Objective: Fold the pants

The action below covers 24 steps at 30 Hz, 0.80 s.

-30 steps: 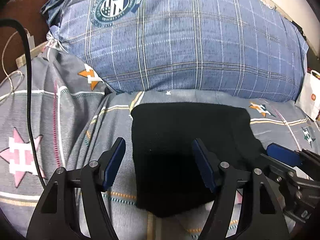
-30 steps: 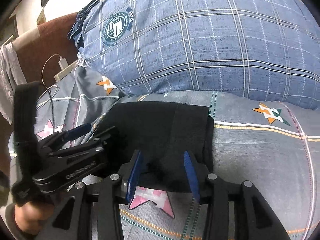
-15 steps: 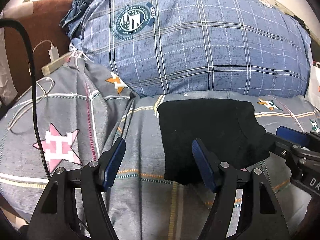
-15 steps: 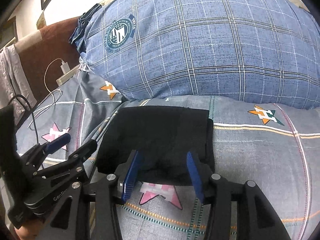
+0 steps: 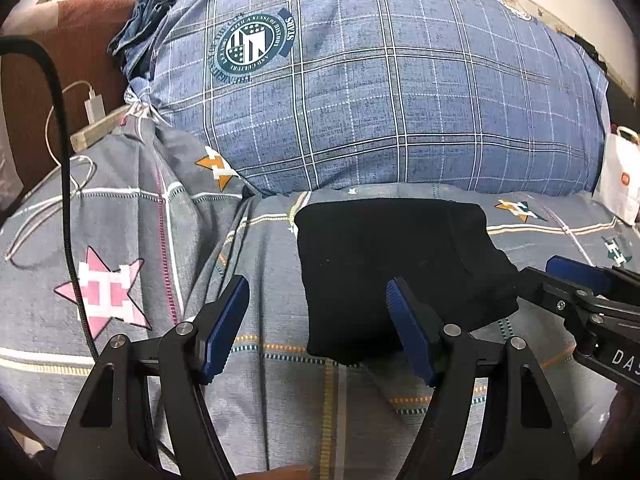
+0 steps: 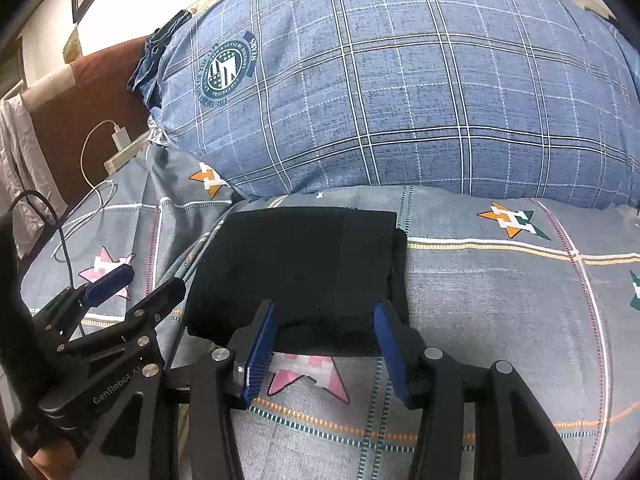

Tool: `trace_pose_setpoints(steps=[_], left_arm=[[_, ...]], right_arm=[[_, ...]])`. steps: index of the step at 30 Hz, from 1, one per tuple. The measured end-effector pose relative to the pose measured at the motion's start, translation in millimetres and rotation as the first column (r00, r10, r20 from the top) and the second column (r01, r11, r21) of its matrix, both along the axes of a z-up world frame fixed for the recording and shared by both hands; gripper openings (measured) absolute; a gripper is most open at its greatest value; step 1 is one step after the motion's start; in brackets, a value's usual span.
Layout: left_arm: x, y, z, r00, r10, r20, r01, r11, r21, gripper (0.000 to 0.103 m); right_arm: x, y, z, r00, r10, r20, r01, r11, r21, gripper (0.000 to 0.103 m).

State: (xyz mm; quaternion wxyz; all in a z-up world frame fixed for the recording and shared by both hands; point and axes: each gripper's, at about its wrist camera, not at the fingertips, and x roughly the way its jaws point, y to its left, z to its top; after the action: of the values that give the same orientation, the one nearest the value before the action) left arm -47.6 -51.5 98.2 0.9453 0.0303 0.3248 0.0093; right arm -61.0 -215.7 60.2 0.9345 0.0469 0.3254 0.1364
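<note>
Pants (image 5: 392,272) lie on the sheet (image 5: 280,392), before the pillow (image 5: 384,96); charger (image 5: 94,106) at left, bag (image 5: 620,184) at right.

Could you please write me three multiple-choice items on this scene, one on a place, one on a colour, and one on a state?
1. Where do the folded pants lie?
A. on the grey star-print bedspread, in front of the blue plaid pillow
B. on top of the pillow
C. on the brown headboard

2. What colour are the pants?
A. red
B. black
C. white

3. How does the left gripper stand?
A. clamped on the pillow
B. shut on a cable
C. open, holding nothing

Answers:
1 A, the pants rest flat on the bedspread just below the pillow.
2 B, the cloth is plainly black in both views.
3 C, its blue pads stand apart with only bedspread and the pants' edge behind them.
</note>
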Motion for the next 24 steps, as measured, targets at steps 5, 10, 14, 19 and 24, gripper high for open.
trace_pose_setpoints(steps=[5,10,14,19,24], left_arm=[[-0.7,1.1,-1.6,1.000,-0.001,-0.007,0.001,1.000,-0.024,0.072],[2.2,1.7,-5.6,1.000,-0.003,-0.027,0.002,0.999,-0.039,0.072],[3.0,-0.4,-7.8,0.999,-0.008,-0.033,0.007,0.999,-0.031,0.072],[4.0,-0.2,-8.9,0.999,-0.011,-0.038,0.010,0.999,-0.033,0.072],[6.2,0.2,-11.4,0.999,-0.010,-0.050,0.008,0.999,-0.036,0.072]], right_arm=[[1.4,2.6,-0.7,1.000,0.007,-0.003,-0.007,1.000,-0.007,0.049],[3.8,5.6,-2.3,1.000,0.014,-0.010,-0.014,1.000,-0.012,0.049],[6.4,8.2,-4.3,1.000,0.020,-0.017,-0.021,1.000,-0.019,0.049],[8.8,10.2,-6.6,0.999,0.027,-0.023,-0.028,0.999,-0.022,0.049],[9.2,8.9,-7.6,0.999,0.023,-0.025,-0.023,1.000,-0.012,0.049]])
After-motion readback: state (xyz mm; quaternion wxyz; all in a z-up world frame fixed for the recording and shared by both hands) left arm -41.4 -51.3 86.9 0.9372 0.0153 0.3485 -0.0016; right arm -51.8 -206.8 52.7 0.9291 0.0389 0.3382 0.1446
